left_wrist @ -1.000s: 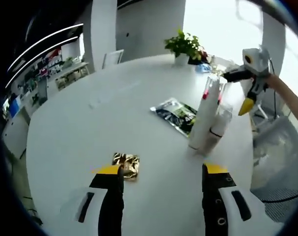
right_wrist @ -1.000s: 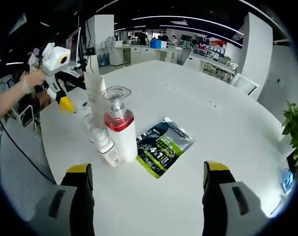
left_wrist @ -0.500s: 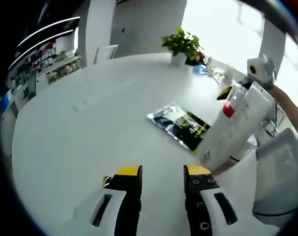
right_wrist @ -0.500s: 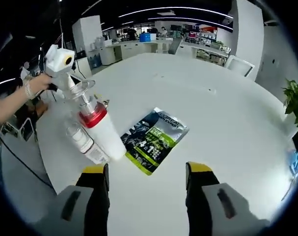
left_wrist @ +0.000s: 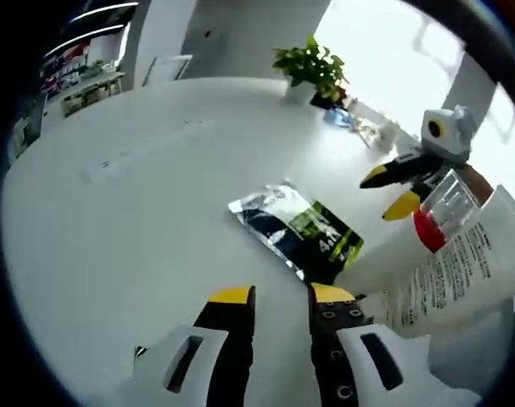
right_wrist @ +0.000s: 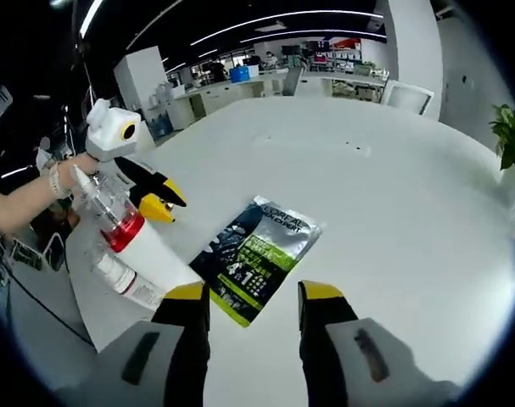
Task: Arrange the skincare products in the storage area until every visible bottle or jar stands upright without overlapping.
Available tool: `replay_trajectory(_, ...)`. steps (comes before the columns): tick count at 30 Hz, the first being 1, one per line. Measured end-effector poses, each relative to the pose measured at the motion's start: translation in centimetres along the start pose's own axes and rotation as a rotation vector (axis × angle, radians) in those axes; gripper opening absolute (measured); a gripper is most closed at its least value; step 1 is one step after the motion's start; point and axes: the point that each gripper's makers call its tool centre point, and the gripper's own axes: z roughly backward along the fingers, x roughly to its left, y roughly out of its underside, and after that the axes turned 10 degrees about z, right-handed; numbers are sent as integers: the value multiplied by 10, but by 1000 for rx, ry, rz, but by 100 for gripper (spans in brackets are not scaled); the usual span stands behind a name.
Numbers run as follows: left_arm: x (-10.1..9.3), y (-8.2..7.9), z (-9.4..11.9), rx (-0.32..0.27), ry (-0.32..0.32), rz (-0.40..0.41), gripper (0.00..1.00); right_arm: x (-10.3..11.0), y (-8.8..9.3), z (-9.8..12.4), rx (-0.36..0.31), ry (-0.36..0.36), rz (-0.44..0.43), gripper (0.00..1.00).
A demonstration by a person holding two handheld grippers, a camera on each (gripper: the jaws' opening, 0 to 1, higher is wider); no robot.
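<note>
Though narrowed to a slim gap, pinching nothing: left gripper (left_wrist: 280,295) and right gripper (right_wrist: 253,291) before the sachet (left_wrist: 299,231), mid-tabletop, likely between grasps. Red-collared bottle (right_wrist: 151,254) crowded beside smaller bottle (right_wrist: 125,282) near the tabletop edge, probably needing spacing.

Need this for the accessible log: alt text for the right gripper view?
The right gripper, jaws close together, points at a green-and-black sachet lying flat on a white table. Beside it stand a white bottle with a red collar and a smaller bottle; the left gripper reaches in behind them.

One sachet (right_wrist: 255,257), one red-collared pump bottle (right_wrist: 142,242), one tube (left_wrist: 461,275), one plant (left_wrist: 310,65).
</note>
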Motion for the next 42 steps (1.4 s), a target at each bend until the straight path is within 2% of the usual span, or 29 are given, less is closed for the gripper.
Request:
replay_trajectory(8, -4, 0, -23, 32, 49, 48, 15, -3, 14, -14, 15, -28, -84, 31)
replay_trajectory(18, -8, 8, -46, 93, 67, 83, 15, -7, 20, -31, 15, -48, -159, 25)
replay_trajectory(31, -14, -1, -55, 79, 98, 112, 12, -7, 24, -48, 10, -67, -221, 18)
replay_trajectory(37, -18, -2, -55, 75, 104, 120, 11, -8, 23, -51, -23, -80, -262, 16)
replay_trajectory(42, -19, -2, -58, 61, 115, 154, 9, -8, 19, -54, -102, -118, -407, 13)
